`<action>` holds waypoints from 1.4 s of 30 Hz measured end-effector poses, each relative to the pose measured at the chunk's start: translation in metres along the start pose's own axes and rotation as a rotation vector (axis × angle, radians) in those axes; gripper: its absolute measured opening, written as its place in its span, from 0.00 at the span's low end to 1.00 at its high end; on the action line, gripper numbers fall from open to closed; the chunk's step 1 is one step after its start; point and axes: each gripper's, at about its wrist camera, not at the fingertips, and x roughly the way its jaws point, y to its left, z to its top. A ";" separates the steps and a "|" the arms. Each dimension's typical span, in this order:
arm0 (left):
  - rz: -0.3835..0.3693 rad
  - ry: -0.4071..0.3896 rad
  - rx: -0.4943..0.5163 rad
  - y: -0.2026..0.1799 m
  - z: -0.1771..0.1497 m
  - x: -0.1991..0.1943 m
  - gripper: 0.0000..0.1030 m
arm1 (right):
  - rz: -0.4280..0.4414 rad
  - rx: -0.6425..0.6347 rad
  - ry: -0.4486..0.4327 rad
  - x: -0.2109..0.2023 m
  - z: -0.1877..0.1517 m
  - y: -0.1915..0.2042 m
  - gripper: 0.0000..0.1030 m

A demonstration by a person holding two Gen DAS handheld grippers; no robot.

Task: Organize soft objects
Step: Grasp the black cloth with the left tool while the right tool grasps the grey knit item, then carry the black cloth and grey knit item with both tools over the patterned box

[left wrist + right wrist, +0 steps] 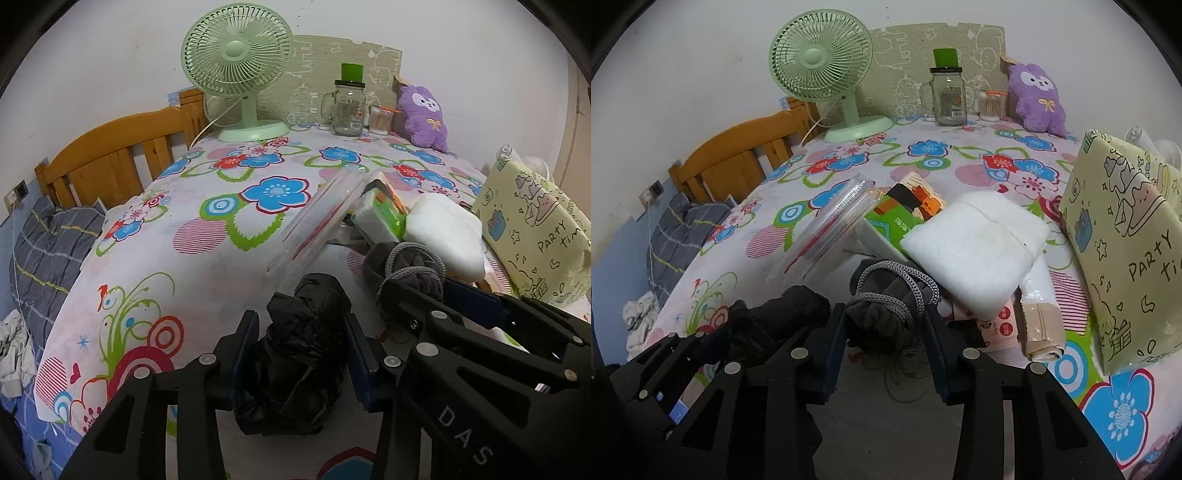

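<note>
Two soft bundles on the flowered bench cover, one between each pair of jaws.

The crumpled, glossy black plastic bundle [295,354] lies between the left gripper [301,360] jaws, which are partly closed and touch its sides. Smaller, the rolled dark grey cloth bundle [886,306], wrapped in grey cord, lies between the right gripper [886,354] jaws, narrowed against it. A folded white pad [979,251] lies just beyond.

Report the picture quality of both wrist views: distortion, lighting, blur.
Left wrist view: strong fisheye bending, dark vignette corners, soft even indoor light, the black bundle nearly detail-less. Right wrist view: same curvature, the grey bundle sharp, the green fan slightly soft.
</note>
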 end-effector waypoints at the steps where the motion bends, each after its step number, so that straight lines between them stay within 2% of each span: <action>1: -0.004 0.001 -0.003 -0.001 0.000 -0.001 0.45 | 0.003 -0.001 -0.003 -0.002 0.000 0.000 0.41; 18: 0.024 -0.060 -0.002 -0.014 0.008 -0.033 0.41 | 0.053 0.009 -0.068 -0.038 0.005 -0.003 0.40; 42: -0.003 -0.196 0.021 -0.044 0.053 -0.090 0.41 | 0.016 -0.012 -0.206 -0.114 0.046 -0.021 0.40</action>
